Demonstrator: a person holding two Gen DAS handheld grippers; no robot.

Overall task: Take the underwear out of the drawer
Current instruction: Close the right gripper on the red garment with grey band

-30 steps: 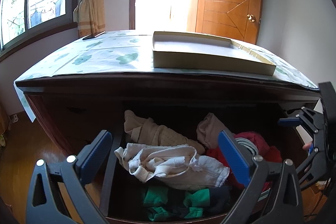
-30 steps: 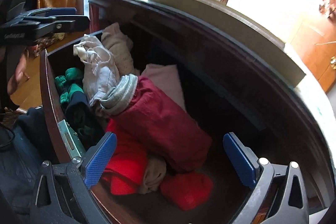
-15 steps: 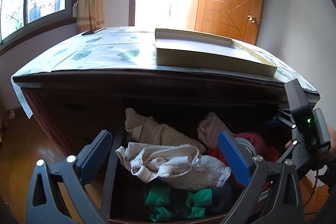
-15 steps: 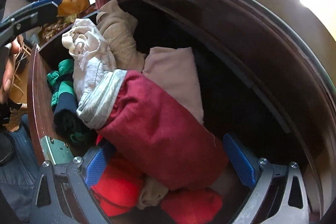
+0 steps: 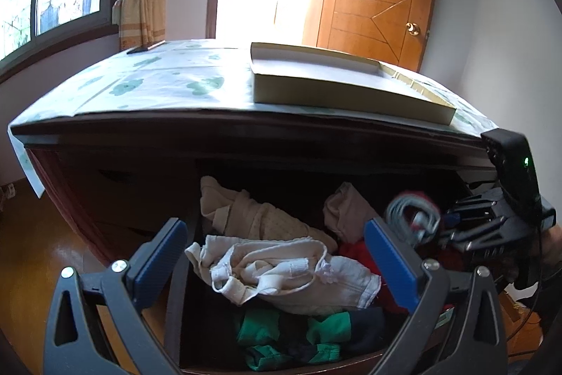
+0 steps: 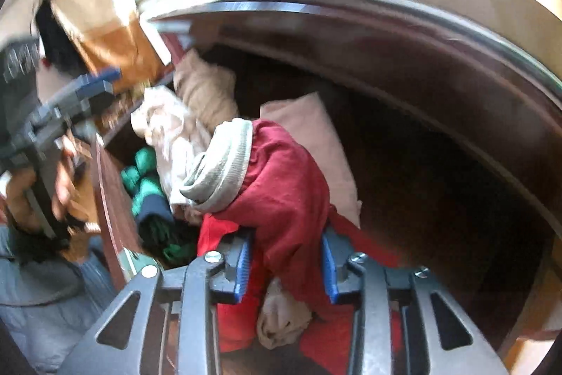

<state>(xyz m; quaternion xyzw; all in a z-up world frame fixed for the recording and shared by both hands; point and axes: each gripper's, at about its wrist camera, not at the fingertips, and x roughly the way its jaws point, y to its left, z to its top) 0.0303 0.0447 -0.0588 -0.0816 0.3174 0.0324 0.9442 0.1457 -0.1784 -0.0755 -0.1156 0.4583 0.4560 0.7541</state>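
— So, where is your right gripper [image 6: 286, 264]?
— Its jaws are closing on the dark red underwear [image 6: 284, 185], at the right of the open drawer [image 6: 109, 199].
— And your left gripper [image 5: 277, 266]?
— Wide apart, empty — above the white garment [image 5: 291, 273].

Both grippers look the same: dark grey plastic frames with triangular cutouts, silver screws at the joints, and ribbed blue pads on the fingers [image 5: 390, 264]. The right gripper [image 5: 491, 227] has a black box on top with a green light, plus a thin black cable.
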